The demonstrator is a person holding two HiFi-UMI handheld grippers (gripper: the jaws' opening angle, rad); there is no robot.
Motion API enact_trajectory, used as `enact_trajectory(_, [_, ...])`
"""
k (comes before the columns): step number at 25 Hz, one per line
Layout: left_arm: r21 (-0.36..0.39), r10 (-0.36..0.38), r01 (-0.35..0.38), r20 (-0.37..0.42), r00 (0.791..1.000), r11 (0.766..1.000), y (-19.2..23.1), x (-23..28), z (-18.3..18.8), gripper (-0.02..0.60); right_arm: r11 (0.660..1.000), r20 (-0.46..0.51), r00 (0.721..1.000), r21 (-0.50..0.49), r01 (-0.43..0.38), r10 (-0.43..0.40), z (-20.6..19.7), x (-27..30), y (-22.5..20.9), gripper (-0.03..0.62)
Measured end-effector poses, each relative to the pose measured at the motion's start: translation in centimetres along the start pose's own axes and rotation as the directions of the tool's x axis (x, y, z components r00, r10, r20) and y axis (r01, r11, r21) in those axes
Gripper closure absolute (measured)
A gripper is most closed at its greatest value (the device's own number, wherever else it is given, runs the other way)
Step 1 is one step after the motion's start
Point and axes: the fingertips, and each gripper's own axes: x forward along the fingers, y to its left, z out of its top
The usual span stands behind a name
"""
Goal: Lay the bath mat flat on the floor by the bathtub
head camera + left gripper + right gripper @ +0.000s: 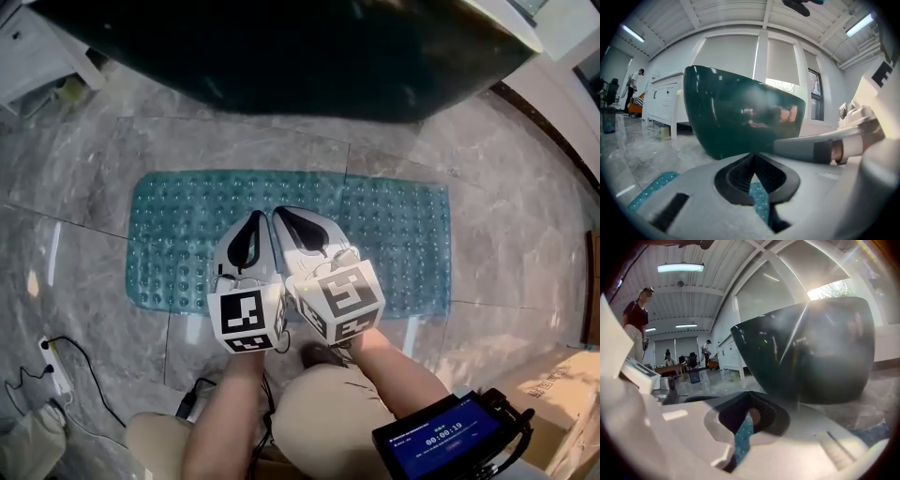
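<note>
The teal, bumpy bath mat (pixel 394 234) lies spread flat on the marble floor, right in front of the dark green bathtub (pixel 281 56). My left gripper (pixel 255 217) and right gripper (pixel 281 216) sit side by side over the mat's middle, tips pointing at the tub. Both are shut, jaws closed tip to tip, with nothing pinched. In the left gripper view the closed jaws (pixel 753 157) frame a strip of mat (pixel 759 201) below, with the tub (pixel 740 117) ahead. The right gripper view shows the same: closed jaws (pixel 752 401), a sliver of mat (pixel 743 437), and the tub (pixel 815 352).
A white cabinet (pixel 37 47) stands at the tub's left end. A power strip with cables (pixel 56 370) lies on the floor at lower left. A cardboard box (pixel 553 394) sits at lower right, by a small screen device (pixel 445 436). People stand far off in the room.
</note>
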Motion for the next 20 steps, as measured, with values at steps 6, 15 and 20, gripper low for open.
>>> enact_trajectory(6, [0.034,-0.014,0.014,-0.012,1.0,0.999,0.0,-0.3,-0.2,0.577,1.0,0.02,1.0,-0.027,0.003,-0.003,-0.4,-0.5,-0.4,0.586])
enact_trajectory(15, [0.056,-0.036,0.036,-0.003,0.999,0.998,-1.2,0.2,0.3,0.577,0.999,0.039,0.998,-0.019,0.042,-0.041,-0.4,-1.0,-1.4,0.586])
enact_trajectory(20, [0.067,-0.039,0.039,0.002,0.999,0.997,-1.2,0.4,0.4,0.575,0.998,0.067,0.996,-0.017,0.063,-0.062,-0.1,-1.5,-1.9,0.586])
